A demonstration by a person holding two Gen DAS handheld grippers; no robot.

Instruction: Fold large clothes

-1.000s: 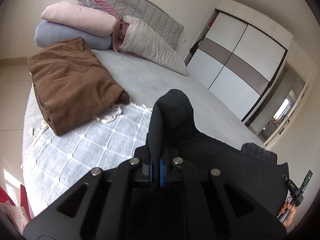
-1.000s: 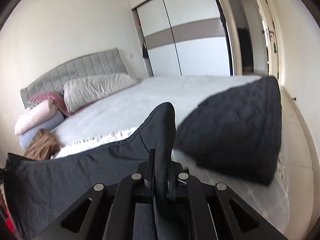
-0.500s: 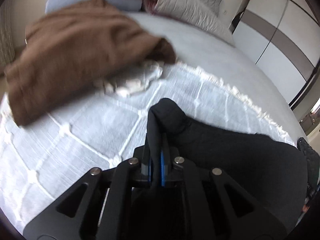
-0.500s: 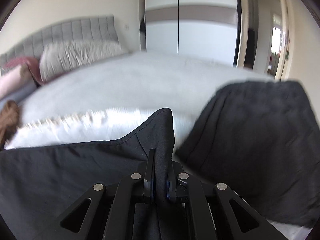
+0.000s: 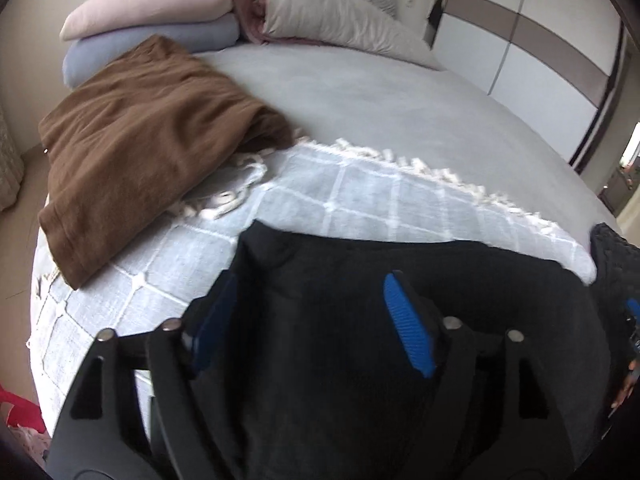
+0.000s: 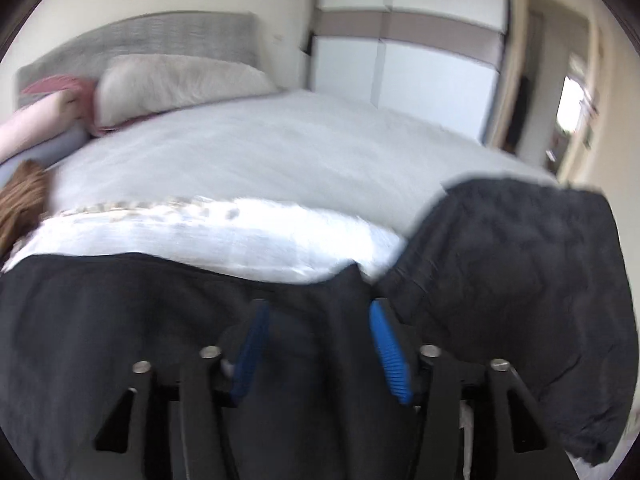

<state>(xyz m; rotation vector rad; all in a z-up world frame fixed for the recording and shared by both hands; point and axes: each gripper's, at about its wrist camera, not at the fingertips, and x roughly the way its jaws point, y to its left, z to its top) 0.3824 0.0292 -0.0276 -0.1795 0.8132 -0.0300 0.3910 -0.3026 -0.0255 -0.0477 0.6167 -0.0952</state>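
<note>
A large black garment (image 5: 460, 292) lies spread on the white checked throw (image 5: 360, 200) at the near edge of the bed; it also shows in the right wrist view (image 6: 120, 312). My left gripper (image 5: 308, 288) is open just over the garment's left edge, its blue pads (image 5: 404, 320) apart. My right gripper (image 6: 316, 316) is open over the garment's right corner, its blue pads (image 6: 390, 352) apart.
A folded brown garment (image 5: 140, 140) lies on the bed to the left. A dark quilted item (image 6: 520, 280) lies at the right. Pillows (image 5: 340, 16) and folded pink and blue bedding (image 5: 160, 20) sit by the grey headboard. A wardrobe (image 6: 420, 60) stands beyond.
Both grippers, earlier shut on the raised black garment, lowered it onto the throw and have opened. The garment now lies flat.
</note>
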